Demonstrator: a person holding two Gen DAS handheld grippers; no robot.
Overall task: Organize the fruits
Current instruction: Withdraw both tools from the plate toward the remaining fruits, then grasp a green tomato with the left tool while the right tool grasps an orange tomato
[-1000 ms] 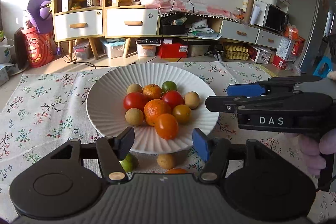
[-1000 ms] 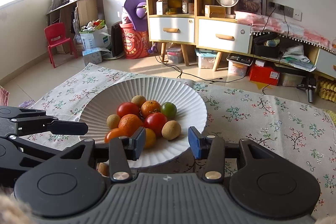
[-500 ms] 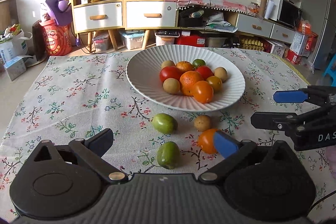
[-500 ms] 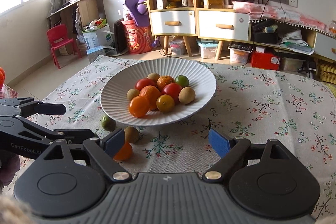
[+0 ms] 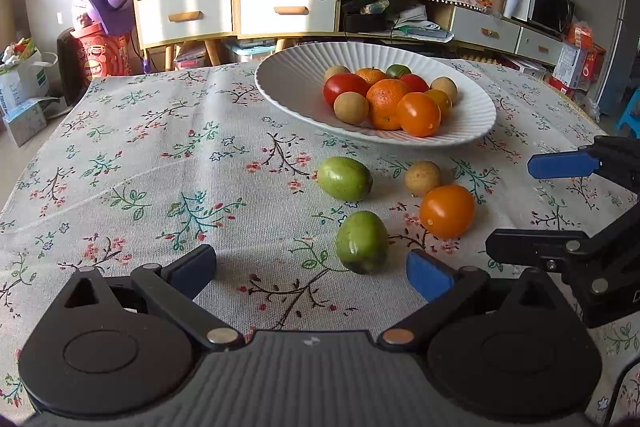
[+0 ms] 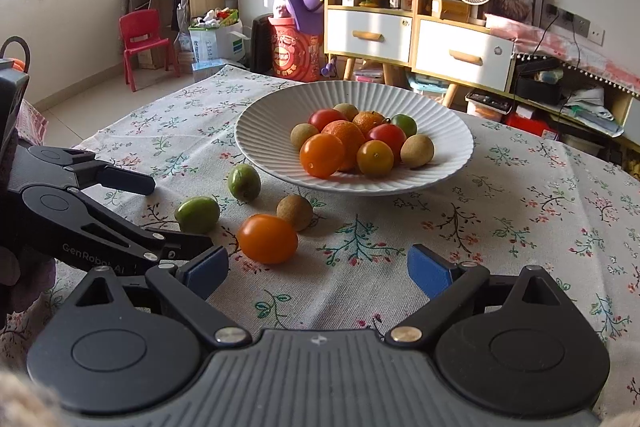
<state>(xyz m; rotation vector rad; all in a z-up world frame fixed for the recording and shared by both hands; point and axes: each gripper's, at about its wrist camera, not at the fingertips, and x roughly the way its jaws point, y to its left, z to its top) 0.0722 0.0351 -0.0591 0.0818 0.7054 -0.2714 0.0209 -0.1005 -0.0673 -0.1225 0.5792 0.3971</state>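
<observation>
A white ribbed plate (image 5: pixel 288 83) (image 6: pixel 260 131) holds several fruits: tomatoes, oranges, tan longans and a green one. On the floral cloth in front of it lie two green fruits (image 5: pixel 345 178) (image 5: pixel 362 242), a tan longan (image 5: pixel 422 178) and an orange tomato (image 5: pixel 447 211) (image 6: pixel 267 238). My left gripper (image 5: pixel 310 273) is open and empty, low over the cloth just before the nearer green fruit. My right gripper (image 6: pixel 318 273) is open and empty, just right of the orange tomato.
The floral tablecloth (image 5: pixel 140 167) covers the table. The right gripper shows at the right edge of the left wrist view (image 5: pixel 560 203); the left gripper shows at the left of the right wrist view (image 6: pixel 100 211). Shelves and drawers (image 5: pixel 240 11) stand behind the table.
Both grippers have drawn back from the plate and dropped lower, and both have opened wider. The loose fruits on the cloth have come into full view.
</observation>
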